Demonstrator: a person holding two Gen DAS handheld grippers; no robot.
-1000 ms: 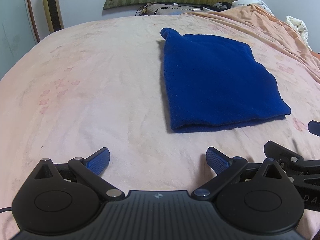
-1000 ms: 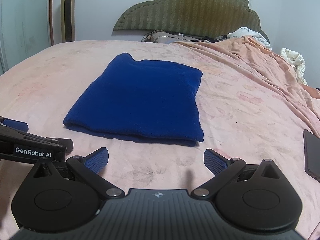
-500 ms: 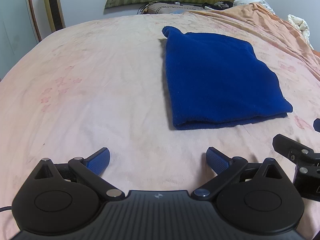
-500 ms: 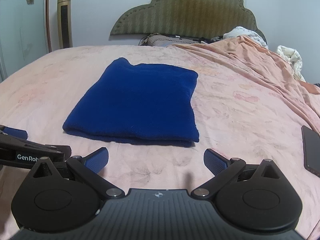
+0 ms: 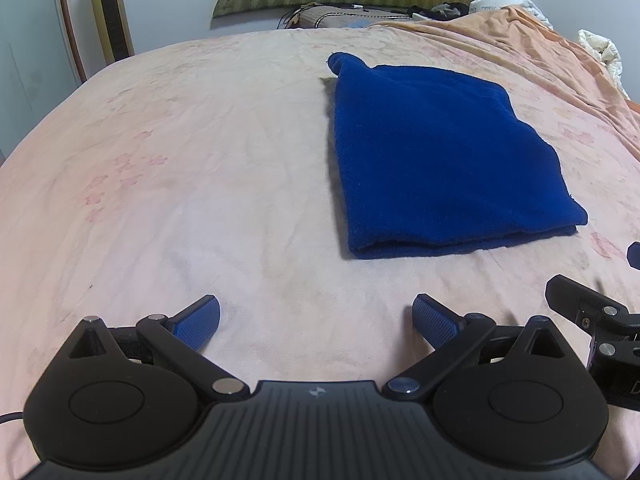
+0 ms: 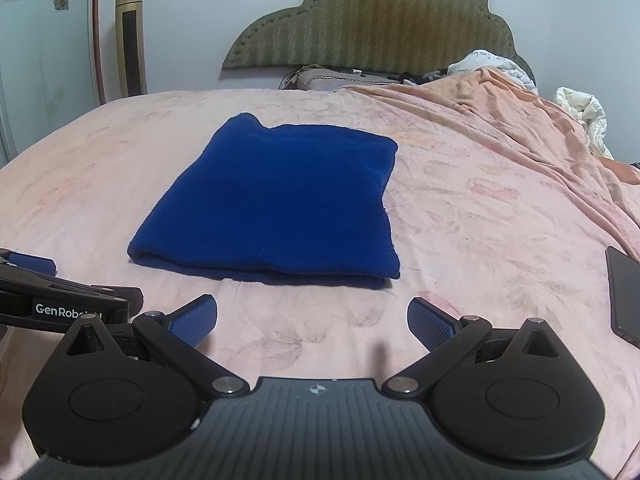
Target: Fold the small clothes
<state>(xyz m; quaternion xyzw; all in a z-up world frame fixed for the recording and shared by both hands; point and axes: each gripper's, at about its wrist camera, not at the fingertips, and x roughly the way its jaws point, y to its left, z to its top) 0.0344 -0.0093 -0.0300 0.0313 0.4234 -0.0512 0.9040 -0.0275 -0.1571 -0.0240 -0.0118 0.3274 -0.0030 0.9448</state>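
While you hold both tools low over the bed, your left claw has its jaws spread wide with nothing between them, only pink sheet showing in the gap. Your right claw is the same: jaws wide apart, gripping nothing, blue pads clear of any fabric.

Your blue cloth lies flat on the sheet as a folded rectangle, its stacked layers showing along the near edge. In your right view it sits straight ahead of the claw, a little to the left of centre, and apart from the fingertips with a strip of sheet between. In your left view the cloth lies ahead and to the right, further from that claw. One far corner of it bunches up into a small lump.

Your two tools are side by side: the left tool's body, with its white lettering, shows at the left edge of your right view, and part of the right tool shows at the right edge of your left view.

A dark phone lies on the sheet at the right edge of your right view, well apart from the cloth. A rumpled orange blanket covers the right side of the bed, and an olive headboard stands at the far end against the wall. A tall gold appliance stands left of the bed.
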